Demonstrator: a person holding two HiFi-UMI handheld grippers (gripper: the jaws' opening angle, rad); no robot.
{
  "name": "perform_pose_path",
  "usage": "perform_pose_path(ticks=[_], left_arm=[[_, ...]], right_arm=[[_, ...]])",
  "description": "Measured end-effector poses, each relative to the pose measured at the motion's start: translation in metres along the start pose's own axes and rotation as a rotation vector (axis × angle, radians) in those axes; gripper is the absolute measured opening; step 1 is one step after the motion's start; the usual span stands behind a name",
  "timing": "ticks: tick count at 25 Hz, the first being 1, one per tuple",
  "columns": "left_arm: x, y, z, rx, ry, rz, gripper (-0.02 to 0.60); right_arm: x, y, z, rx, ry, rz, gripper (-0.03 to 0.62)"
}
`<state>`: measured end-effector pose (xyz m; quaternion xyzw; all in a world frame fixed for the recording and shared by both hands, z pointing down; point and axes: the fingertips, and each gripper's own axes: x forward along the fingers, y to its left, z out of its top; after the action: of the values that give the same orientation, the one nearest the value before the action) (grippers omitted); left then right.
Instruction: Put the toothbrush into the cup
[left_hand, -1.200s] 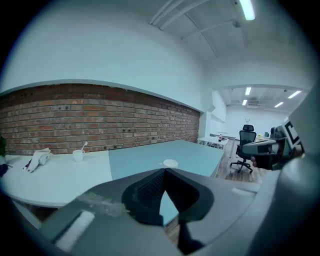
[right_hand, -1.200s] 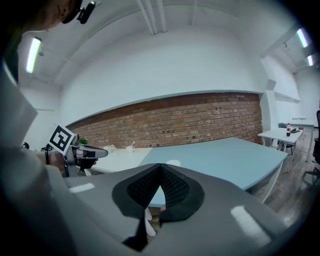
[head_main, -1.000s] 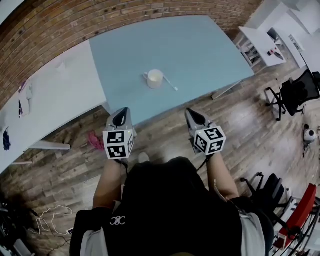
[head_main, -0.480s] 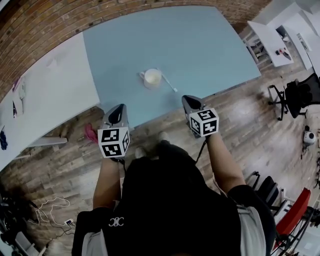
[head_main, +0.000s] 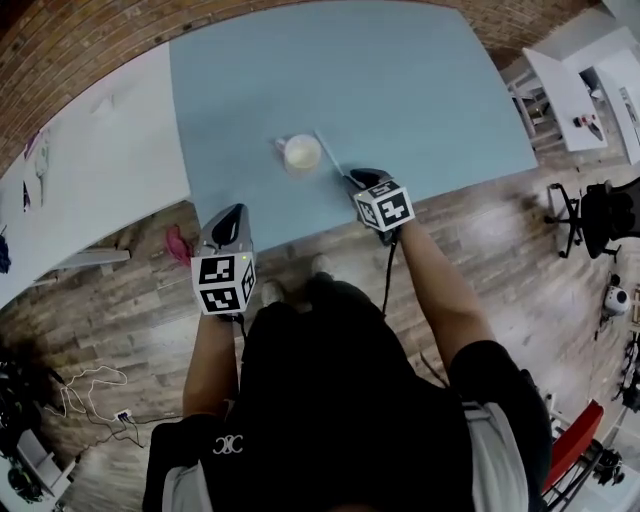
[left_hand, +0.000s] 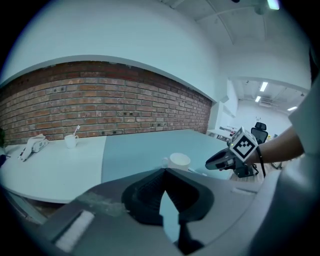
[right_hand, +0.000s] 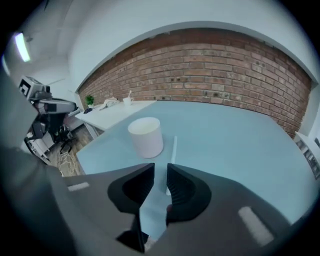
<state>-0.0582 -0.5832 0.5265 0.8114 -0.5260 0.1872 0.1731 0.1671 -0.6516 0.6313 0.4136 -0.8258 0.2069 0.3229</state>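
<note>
**Lining up the right gripper on the toothbrush**

Fingers of the right gripper (right_hand: 160, 170) stand apart, having just been opening, and clamp nothing. The near end of the toothbrush (right_hand: 173, 155) shows in the gap at their tips, so the spread is judged to be for taking its handle. The toothbrush is a slim white stick lying flat on the pale blue table (right_hand: 240, 145), running straight away from the fingers. Ahead of them, just left of the toothbrush, the white cup (right_hand: 146, 136) stands upright, mouth open. The left gripper (left_hand: 163, 172), fingertips together and empty, hangs well off to the left.
</note>
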Motion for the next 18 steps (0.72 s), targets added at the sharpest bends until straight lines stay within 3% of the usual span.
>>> perform_pose_path(ticks=[6,18], left_arm=[[0.000,-0.004,-0.009,-0.016,0.032,0.031,0.007],[0.002,-0.018,-0.023,-0.034,0.068,0.038,0.006]], right_arm=[[0.037,-0.018,-0.028,-0.034,0.150,0.004,0.107],[0.062,-0.019,-0.033,-0.105,0.308,0.083,0.107]])
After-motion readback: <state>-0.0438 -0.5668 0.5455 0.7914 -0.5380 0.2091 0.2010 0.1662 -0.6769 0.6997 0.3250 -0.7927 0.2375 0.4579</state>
